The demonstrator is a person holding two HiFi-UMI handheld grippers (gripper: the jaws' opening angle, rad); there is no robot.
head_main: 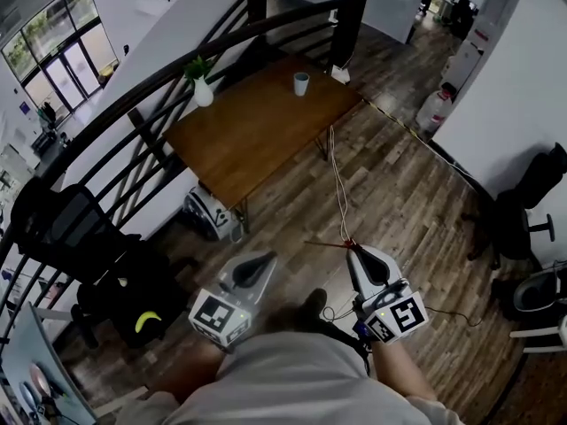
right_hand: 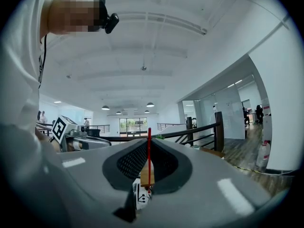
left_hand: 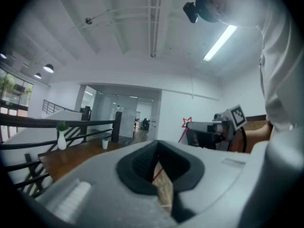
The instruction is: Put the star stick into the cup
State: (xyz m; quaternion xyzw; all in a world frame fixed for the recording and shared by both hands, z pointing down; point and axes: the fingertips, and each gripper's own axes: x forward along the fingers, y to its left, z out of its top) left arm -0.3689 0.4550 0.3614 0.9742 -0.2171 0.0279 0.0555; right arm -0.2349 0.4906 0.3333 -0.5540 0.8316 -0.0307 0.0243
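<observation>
The right gripper (head_main: 358, 250) is pinching the star stick (head_main: 326, 243) crosswise, pointing toward the left gripper (head_main: 254, 266), whose jaws are pressing together empty, the cup (head_main: 301, 83) standing well ahead

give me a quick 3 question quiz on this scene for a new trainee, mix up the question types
1. Which gripper holds the star stick? A the left gripper, B the right gripper.
2. True or false: the cup stands on the floor under the table.
3. Fill in: at the table's edge by the railing stands a white ___ with a green plant in it.

Key
1. B: its jaws are shut on the thin red stick.
2. False: the cup stands on top of the table, near its far end.
3. vase
</observation>
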